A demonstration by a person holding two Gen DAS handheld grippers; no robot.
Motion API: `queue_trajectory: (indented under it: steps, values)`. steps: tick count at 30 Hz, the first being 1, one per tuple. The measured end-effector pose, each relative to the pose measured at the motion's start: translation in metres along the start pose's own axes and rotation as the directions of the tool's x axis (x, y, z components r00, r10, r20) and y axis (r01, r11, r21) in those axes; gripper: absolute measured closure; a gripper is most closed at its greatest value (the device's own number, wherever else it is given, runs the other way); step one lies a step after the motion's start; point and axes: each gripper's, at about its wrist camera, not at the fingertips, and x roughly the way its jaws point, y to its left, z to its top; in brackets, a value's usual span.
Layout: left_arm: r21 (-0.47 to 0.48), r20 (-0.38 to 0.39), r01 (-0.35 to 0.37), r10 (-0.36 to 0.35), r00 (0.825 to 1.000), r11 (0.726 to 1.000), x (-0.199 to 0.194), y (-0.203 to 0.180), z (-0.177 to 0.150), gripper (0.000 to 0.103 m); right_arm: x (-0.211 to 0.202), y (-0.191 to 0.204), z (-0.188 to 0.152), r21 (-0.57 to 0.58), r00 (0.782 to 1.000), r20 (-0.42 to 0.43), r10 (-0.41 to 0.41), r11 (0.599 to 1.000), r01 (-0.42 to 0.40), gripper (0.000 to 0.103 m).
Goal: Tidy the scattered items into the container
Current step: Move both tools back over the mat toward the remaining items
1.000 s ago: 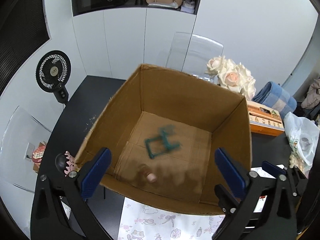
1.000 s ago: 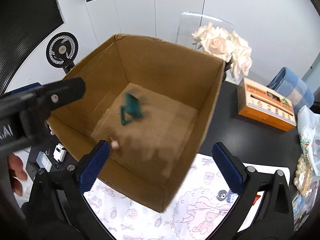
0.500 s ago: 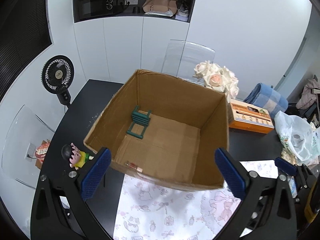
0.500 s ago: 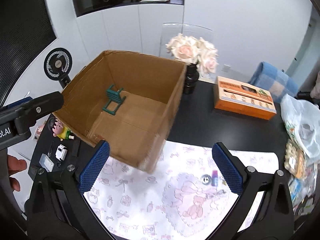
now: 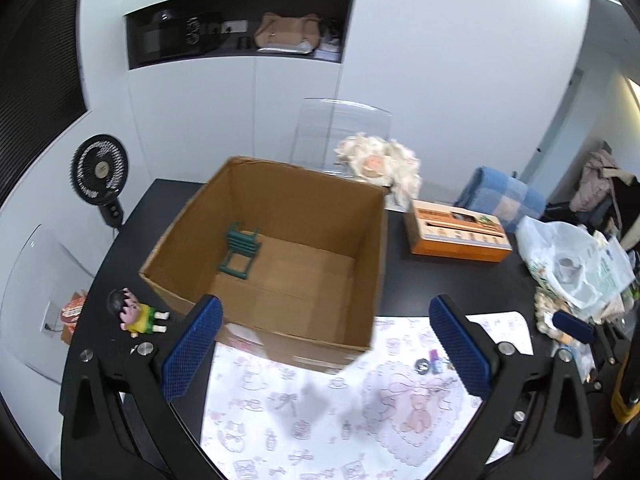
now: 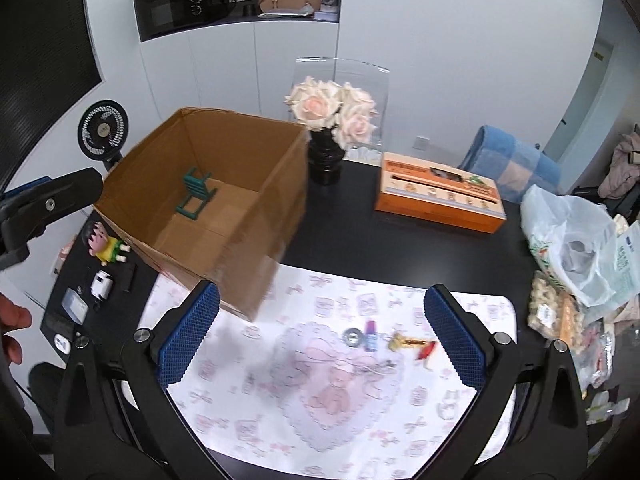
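Note:
An open cardboard box (image 5: 304,184) (image 6: 280,216) stands on the black table with a small green toy chair (image 5: 240,250) (image 6: 195,192) leaning at its left inner wall. A patterned white mat (image 6: 320,380) in front holds a metal ring (image 6: 354,337), a purple tube (image 6: 371,335) and a yellow-and-red piece (image 6: 412,345). A cartoon doll (image 5: 138,313) (image 6: 105,246) lies left of the box. My left gripper (image 5: 326,352) is open and empty above the mat's near edge. My right gripper (image 6: 320,340) is open and empty, just in front of the small items.
A vase of pale roses (image 6: 334,120), an orange box (image 6: 440,198), a blue checked cloth (image 6: 508,162) and plastic bags (image 6: 576,256) crowd the back and right. A small fan (image 5: 100,172) stands at the left. Small gadgets (image 6: 102,284) lie by the doll.
Both grippers have drawn back and up from over the box. The green chair, blurred in motion inside the box a second ago, now rests against the box's left wall.

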Motion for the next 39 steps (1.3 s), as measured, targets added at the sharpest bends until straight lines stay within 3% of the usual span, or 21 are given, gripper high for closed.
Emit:
queue_trajectory:
  steps: [6, 11, 14, 19, 30, 39]
  values:
    - [0.06, -0.019, 0.049, -0.048, 0.999, 0.997, 0.008, -0.047, -0.022, 0.0, 0.001, -0.033, -0.02, 0.007, 1.0, -0.017, 0.002, 1.0, -0.001, 0.0]
    - [0.058, -0.058, 0.076, -0.072, 0.996, 0.995, 0.027, -0.072, -0.041, 0.0, 0.01, -0.064, -0.043, 0.021, 0.999, -0.046, 0.028, 0.999, -0.027, 0.0]
    - [0.046, -0.07, 0.097, -0.093, 0.993, 0.994, 0.038, -0.085, -0.049, 0.0, 0.02, -0.084, -0.057, 0.023, 0.998, -0.059, -0.003, 1.0, 0.004, 0.0]
    - [0.054, -0.071, 0.092, -0.088, 0.994, 0.994, 0.052, -0.117, -0.059, 0.0, 0.035, -0.119, -0.07, 0.054, 0.997, -0.074, 0.015, 0.998, -0.011, 0.0]
    - [0.101, -0.156, 0.136, -0.12, 0.98, 0.985, 0.098, -0.191, -0.086, 0.0, 0.065, -0.19, -0.099, 0.045, 0.992, -0.124, 0.025, 0.999, -0.02, 0.0]
    - [0.107, -0.237, 0.15, -0.121, 0.964, 0.983, 0.153, -0.21, -0.113, 0.0, 0.11, -0.226, -0.121, 0.057, 0.978, -0.204, 0.043, 0.998, -0.032, 0.0]
